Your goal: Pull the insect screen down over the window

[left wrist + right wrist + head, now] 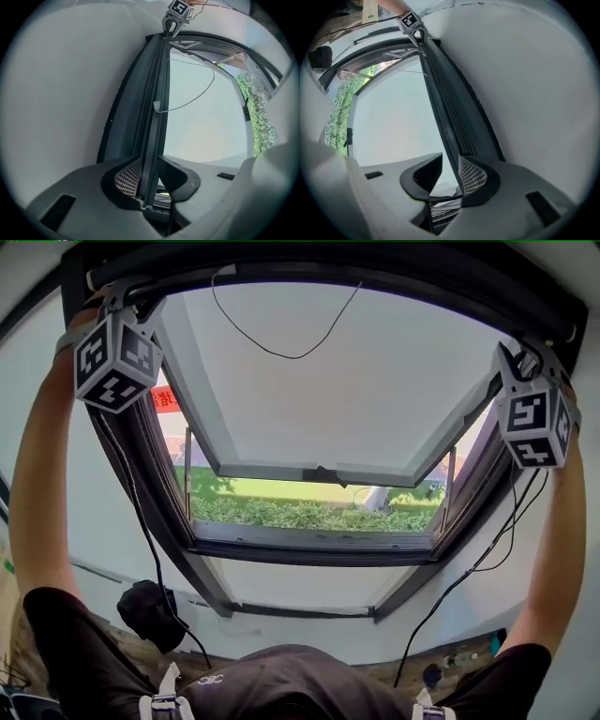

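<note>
Screen: pull bar (pixel 154 117) sits at the top edge of the open roof window (pixel 281 551) — glass uncovered | left gripper (pixel 150 174): we clamp the bar between both pads | right gripper (pixel 451 174): closed on the same bar — opposite end.

Red sign (pixel 168 399), print illegible

Attic room under a sloping roof window (pixel 319 381)
</note>
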`<state>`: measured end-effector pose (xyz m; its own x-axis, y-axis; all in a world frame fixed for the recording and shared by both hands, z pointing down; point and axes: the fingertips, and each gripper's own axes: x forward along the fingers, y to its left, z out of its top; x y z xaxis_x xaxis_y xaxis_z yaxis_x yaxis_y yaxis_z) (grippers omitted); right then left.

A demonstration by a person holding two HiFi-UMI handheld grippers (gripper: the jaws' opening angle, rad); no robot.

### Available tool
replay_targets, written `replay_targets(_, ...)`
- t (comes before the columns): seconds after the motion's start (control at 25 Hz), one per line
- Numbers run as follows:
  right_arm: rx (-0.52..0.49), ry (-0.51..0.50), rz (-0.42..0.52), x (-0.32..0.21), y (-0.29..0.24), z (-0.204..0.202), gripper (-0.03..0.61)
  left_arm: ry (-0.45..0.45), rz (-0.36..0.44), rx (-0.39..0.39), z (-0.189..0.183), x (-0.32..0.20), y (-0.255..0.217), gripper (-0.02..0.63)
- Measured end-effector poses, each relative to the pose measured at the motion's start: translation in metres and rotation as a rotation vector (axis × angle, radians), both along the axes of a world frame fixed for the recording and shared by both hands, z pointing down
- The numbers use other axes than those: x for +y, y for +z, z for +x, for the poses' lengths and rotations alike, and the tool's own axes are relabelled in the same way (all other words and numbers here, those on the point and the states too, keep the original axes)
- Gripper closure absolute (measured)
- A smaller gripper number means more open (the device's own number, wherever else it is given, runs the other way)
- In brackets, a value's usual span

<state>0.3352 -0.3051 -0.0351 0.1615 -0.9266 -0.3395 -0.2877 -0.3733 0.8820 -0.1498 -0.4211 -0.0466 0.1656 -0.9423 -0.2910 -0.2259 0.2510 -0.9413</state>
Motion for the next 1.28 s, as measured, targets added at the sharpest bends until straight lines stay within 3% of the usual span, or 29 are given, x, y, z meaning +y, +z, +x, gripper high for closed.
replay_targets(0.24,-0.011,0.012,-0.100,-0.019,-0.005,0.016,0.443,-0.062,-0.124,-0.029,-0.011,-0.018,0.011,0.495)
replay_targets(0.52,0.040,0.104,-0.168,-0.035,-0.019,0.034,0.445,-0.100,-0.147,-0.076,-0.013,-0.030,0.011,0.495)
replay_targets(0.6,0.081,0.126,-0.199,-0.041,-0.013,0.035,0.477,-0.107,-0.160,-0.094,-0.012,-0.031,0.011,0.495)
replay_targets(0.76,0.173,0.181,-0.218,-0.044,-0.008,0.037,0.473,-0.072,-0.212,-0.094,-0.009,-0.029,0.016,0.493)
replay_targets(1.28,0.143,0.163,-0.358,-0.049,-0.009,0.035,0.518,-0.064,-0.219,-0.088,-0.007,-0.020,0.004,0.538)
